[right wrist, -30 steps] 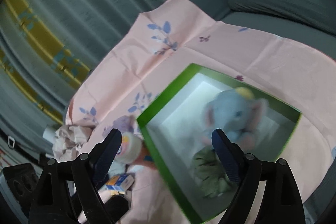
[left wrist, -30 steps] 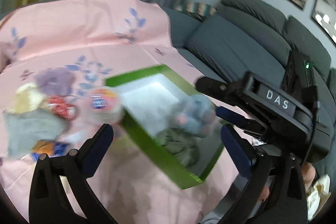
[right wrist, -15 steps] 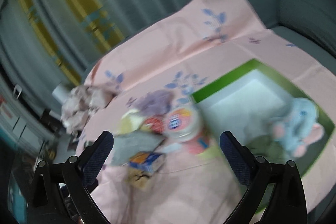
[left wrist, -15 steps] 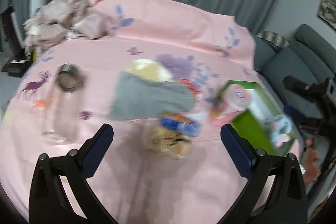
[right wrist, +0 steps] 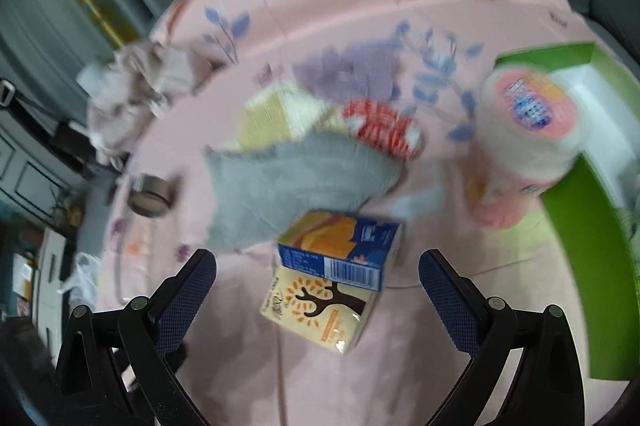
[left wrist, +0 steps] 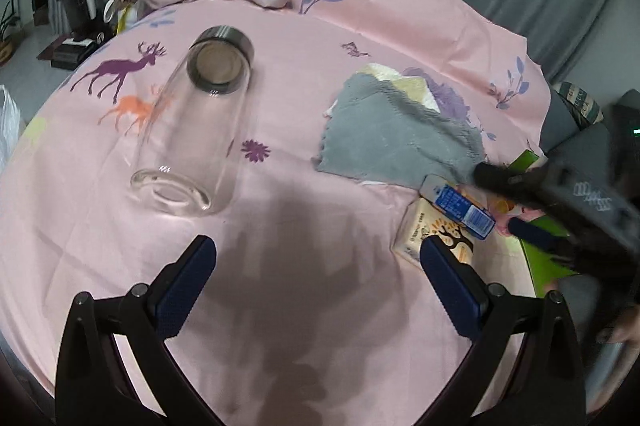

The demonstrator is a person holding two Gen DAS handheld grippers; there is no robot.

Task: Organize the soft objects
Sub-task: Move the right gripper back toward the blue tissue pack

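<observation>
Ahead of the right gripper's [right wrist: 316,274] wide-open, empty jaws, a tissue pack [right wrist: 320,310] is lying on the pink-clothed bench [right wrist: 400,366] with a blue and orange carton [right wrist: 340,250] resting across its far end. Just beyond them a grey cloth [right wrist: 288,182] is draped over a pale yellow cloth [right wrist: 272,114], and a red and white bundle [right wrist: 384,126] is touching its right edge. To the right of the jaws a pink paper roll [right wrist: 528,130] is standing against the green box [right wrist: 588,226]; the soft things seem to be gathered near the box so they can be dropped in one by one.

The left gripper [left wrist: 316,278] is also hanging open and holding nothing, with only bare cloth between its jaws. A glass bottle [left wrist: 192,130] is lying on its side beyond the left jaw, and the grey cloth [left wrist: 400,138] is beyond the right jaw, well apart from it.

Compared with a second ago, both cameras have swung away from the box, where a blue plush toy and a green cloth were lying, and are now facing the unsorted pile. The right gripper has dropped closer to the tissue pack, likely its next pick.
</observation>
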